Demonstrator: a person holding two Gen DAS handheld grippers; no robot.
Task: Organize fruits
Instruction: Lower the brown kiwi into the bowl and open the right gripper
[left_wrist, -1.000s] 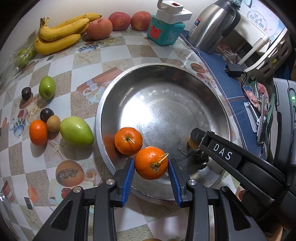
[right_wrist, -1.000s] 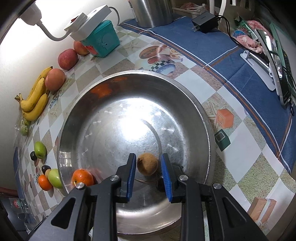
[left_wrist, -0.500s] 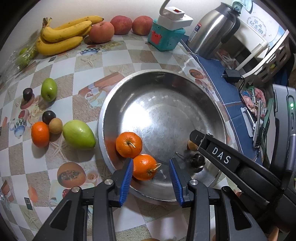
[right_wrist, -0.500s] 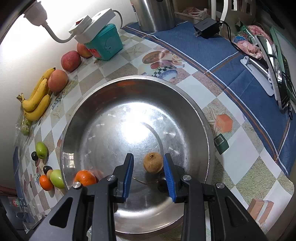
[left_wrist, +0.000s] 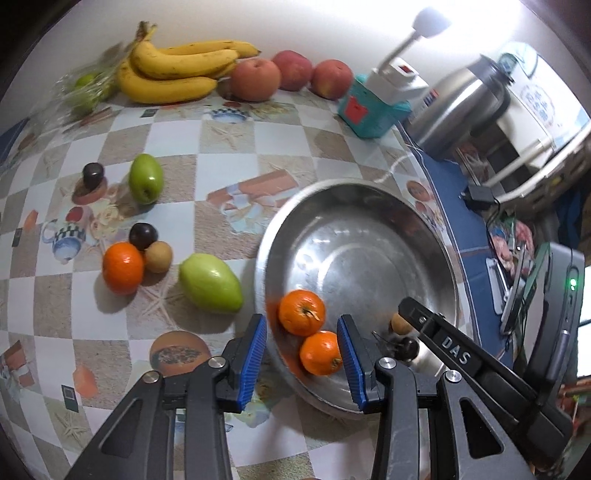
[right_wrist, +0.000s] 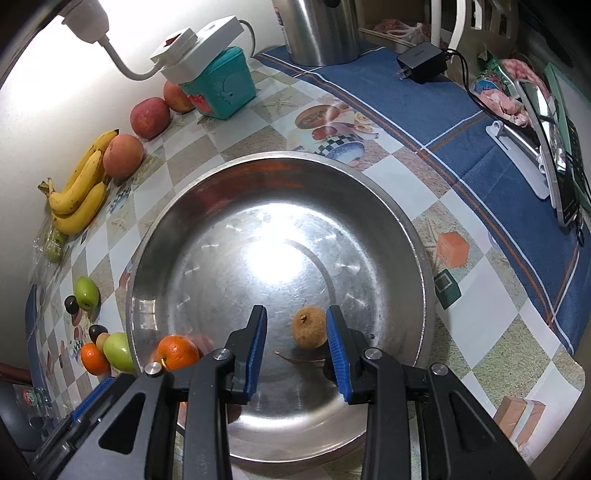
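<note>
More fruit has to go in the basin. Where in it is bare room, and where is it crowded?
The basin is bare across its middle and far side. Its near edge is crowded: two oranges by the left claw, a small brown fruit between the right claw's open fingers.

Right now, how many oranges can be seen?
3: two touching inside the metal bowl, upper orange and lower orange; third orange on the table, left.

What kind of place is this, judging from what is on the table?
Most likely a home kitchen or dining table. A printed checkered tablecloth carries bananas, apples and a steel basin, with a metal kettle near the wall.
</note>
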